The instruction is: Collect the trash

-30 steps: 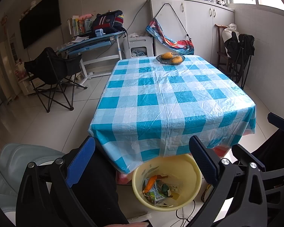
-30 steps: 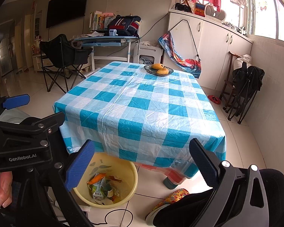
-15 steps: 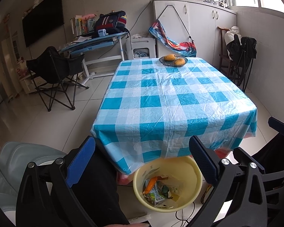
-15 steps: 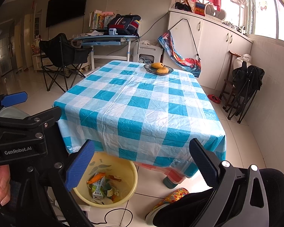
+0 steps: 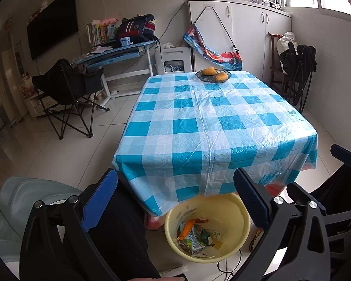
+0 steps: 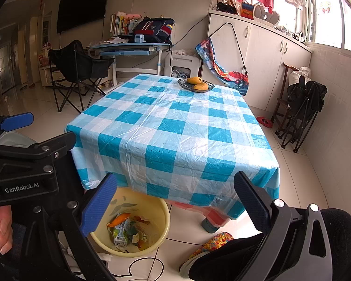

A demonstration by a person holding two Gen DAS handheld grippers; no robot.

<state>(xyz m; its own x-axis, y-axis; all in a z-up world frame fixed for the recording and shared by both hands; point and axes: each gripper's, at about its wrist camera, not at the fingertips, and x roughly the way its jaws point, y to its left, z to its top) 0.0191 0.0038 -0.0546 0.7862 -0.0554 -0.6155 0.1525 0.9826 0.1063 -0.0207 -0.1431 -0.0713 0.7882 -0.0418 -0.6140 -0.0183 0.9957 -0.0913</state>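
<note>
A yellow plastic basin [image 5: 236, 210] [image 6: 161, 213] stands on the floor under the near edge of the table. Inside it lies trash [image 5: 191, 235] [image 6: 122, 230]: a crumpled drink carton, an orange wrapper and scraps of paper. My left gripper [image 5: 175, 201] is open and empty, held above and just short of the basin. My right gripper [image 6: 175, 201] is also open with nothing between its fingers, hovering to the right of the basin. The left gripper's black body [image 6: 30, 168] fills the left of the right wrist view, with a hand [image 6: 2, 229] holding it.
The table [image 5: 213, 121] [image 6: 175, 126] carries a blue-and-white checked plastic cloth and a dark bowl of mangoes [image 5: 213, 75] [image 6: 196, 84] at its far end. A folding chair [image 5: 65, 89], a desk [image 5: 119, 53] and white cabinets [image 5: 245, 30] stand behind. A patterned slipper [image 6: 213, 241] and a cable [image 6: 147, 267] lie on the floor.
Both grippers have drifted slightly back and up, so the table and basin sit a little lower and farther in view. Jaws stay open; the trash in the basin has not moved.
</note>
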